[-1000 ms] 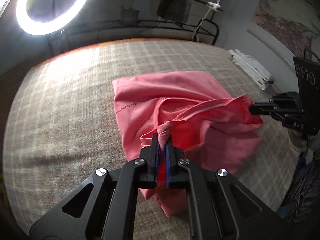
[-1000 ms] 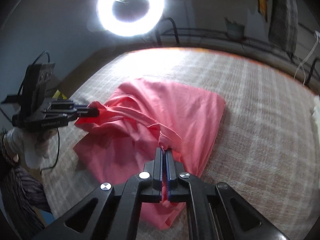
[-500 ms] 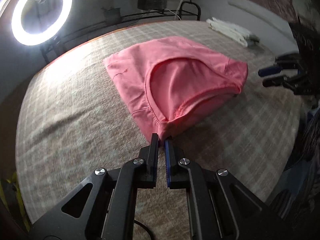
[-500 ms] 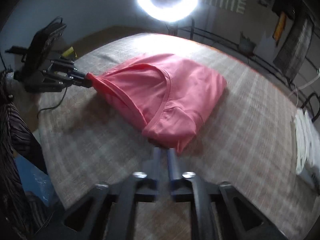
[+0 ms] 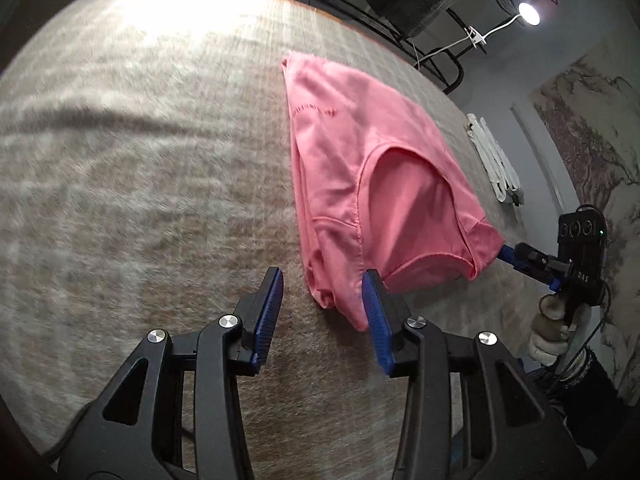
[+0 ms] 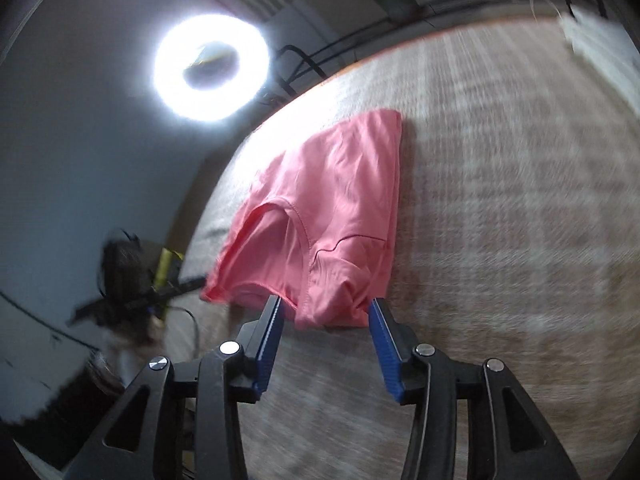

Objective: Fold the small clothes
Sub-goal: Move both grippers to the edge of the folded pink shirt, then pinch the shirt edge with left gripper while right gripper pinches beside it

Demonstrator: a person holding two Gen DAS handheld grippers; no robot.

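Note:
A pink garment (image 5: 372,184) lies folded flat on the checked table cover (image 5: 140,200), its neckline facing me. It also shows in the right wrist view (image 6: 328,208). My left gripper (image 5: 322,306) is open and empty, its jaws wide apart just short of the garment's near corner. My right gripper (image 6: 326,318) is open and empty, jaws either side of the garment's other near corner. The right gripper also shows in the left wrist view (image 5: 516,258), at the garment's right corner.
A stack of white folded cloth (image 5: 496,164) lies at the table's far right edge. A ring light (image 6: 210,68) stands behind the table. A metal rack (image 5: 432,12) and a small lamp (image 5: 528,14) are at the back.
Both grippers have let go of the garment and opened wide. The garment, held up bunched a second ago, now lies spread flat. Both grippers have drawn back to its near corners.

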